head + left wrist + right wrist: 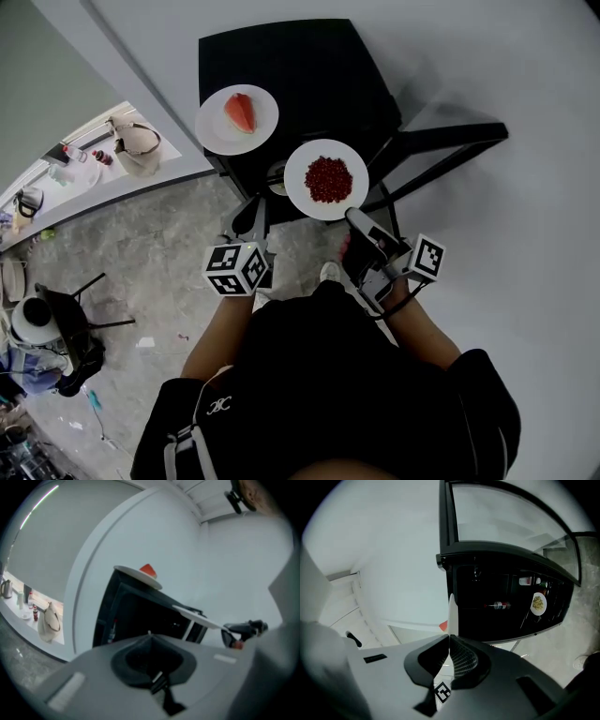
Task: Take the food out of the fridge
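At centre, the right claw [450,637] has its jaws closed on the near rim of a white plate [295,183], which shows edge-on between the pads. The plate carries a heap of red seeds [328,178] and hangs roughly level just outside the open black fridge [309,66]. The right forearm [427,323] reaches forward from the lower right. The left claw [149,637], jaws together and empty, is held out alongside, tipped slightly down toward the fridge. On the fridge top, a second plate [214,127] bears a watermelon slice [240,112]. Inside the fridge is a third plate [538,603] of yellowish food.
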The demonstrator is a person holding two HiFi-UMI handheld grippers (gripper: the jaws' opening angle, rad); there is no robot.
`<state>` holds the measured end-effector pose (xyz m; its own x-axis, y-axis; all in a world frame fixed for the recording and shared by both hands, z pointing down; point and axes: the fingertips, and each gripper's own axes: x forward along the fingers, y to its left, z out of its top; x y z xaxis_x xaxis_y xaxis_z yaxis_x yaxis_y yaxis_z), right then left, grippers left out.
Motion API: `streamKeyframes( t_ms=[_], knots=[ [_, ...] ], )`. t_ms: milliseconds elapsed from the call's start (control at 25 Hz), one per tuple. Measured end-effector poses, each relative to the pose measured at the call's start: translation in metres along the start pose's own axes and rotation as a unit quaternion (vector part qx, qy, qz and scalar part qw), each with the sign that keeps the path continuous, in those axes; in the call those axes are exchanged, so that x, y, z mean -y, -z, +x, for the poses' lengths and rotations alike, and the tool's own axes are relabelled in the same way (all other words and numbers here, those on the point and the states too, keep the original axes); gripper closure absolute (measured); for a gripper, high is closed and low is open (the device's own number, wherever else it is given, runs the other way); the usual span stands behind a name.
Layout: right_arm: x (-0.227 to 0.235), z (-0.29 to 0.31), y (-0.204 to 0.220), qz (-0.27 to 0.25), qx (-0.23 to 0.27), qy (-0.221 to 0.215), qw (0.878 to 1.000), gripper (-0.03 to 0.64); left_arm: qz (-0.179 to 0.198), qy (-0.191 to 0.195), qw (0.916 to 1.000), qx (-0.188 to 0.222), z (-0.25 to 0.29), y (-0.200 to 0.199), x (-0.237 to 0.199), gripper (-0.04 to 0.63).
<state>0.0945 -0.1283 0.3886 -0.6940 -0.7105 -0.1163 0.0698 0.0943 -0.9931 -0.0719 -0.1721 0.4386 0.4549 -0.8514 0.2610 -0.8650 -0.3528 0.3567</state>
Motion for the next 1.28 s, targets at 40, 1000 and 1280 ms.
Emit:
streamKeyframes(
  t_ms=[40, 1000, 1280],
  knots=[
    [-0.006, 0.001, 0.000, -0.002, 0.001, -0.003, 1.000, 0.609, 0.000, 0.003, 1.0000, 0.000, 0.001, -0.001, 0.002, 0.595],
    [-0.027, 0.122, -0.085, -0.016, 0.093, 0.012, 0.996, 0.609, -0.015, -0.005, 0.9997, 0.018, -0.009, -0.022, -0.025, 0.595],
    [-0.026, 0.124, -0.087, 0.001, 0.105, 0.016, 0.994, 0.607, -0.014, -0.012, 0.9997, 0.017, -0.026, -0.011, -0.019, 0.595]
  ],
)
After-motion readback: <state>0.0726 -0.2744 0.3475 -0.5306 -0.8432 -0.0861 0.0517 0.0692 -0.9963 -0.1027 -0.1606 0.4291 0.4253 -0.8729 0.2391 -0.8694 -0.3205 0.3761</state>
